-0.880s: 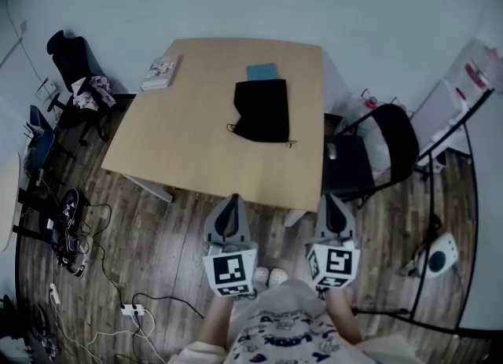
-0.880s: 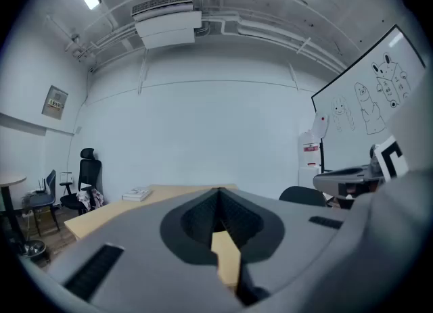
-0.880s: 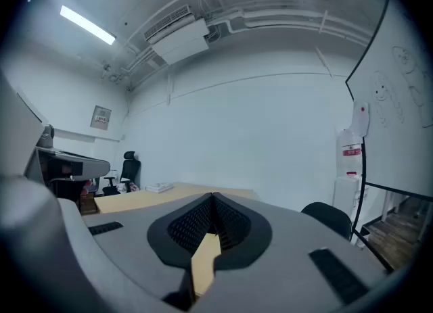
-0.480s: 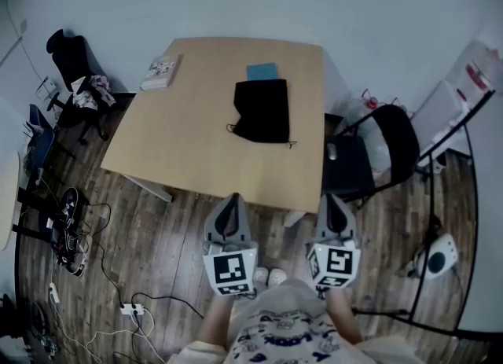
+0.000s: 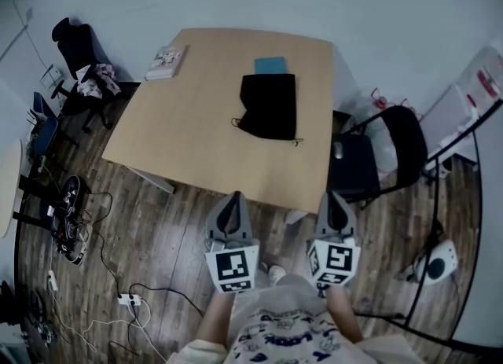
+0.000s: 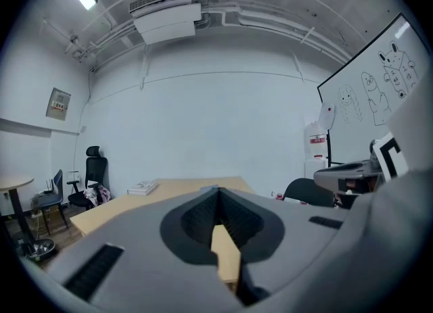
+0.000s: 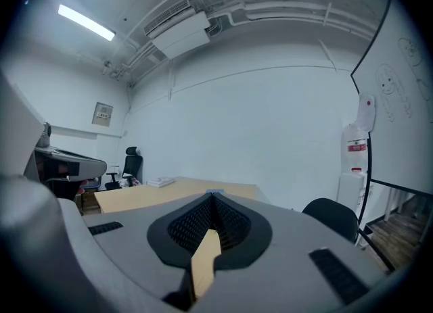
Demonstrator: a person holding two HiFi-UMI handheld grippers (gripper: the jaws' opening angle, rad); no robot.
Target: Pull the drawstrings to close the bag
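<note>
Bag (image 5: 269, 105) higher in view | far beyond left tool (image 5: 233, 199), right tool (image 5: 336, 197) (shut)

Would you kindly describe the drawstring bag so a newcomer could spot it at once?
Start at the light wooden table. On its right half lies a flat black bag, this side of a blue rectangle. It is the only black thing there, with thin cords trailing from its near corners.

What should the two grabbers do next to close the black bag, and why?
Probably move both forward over the table toward the black bag. The left gripper and right gripper hang shut, short of the table's near edge, and the bag lies untouched, its drawstrings loose at its near corners.
</note>
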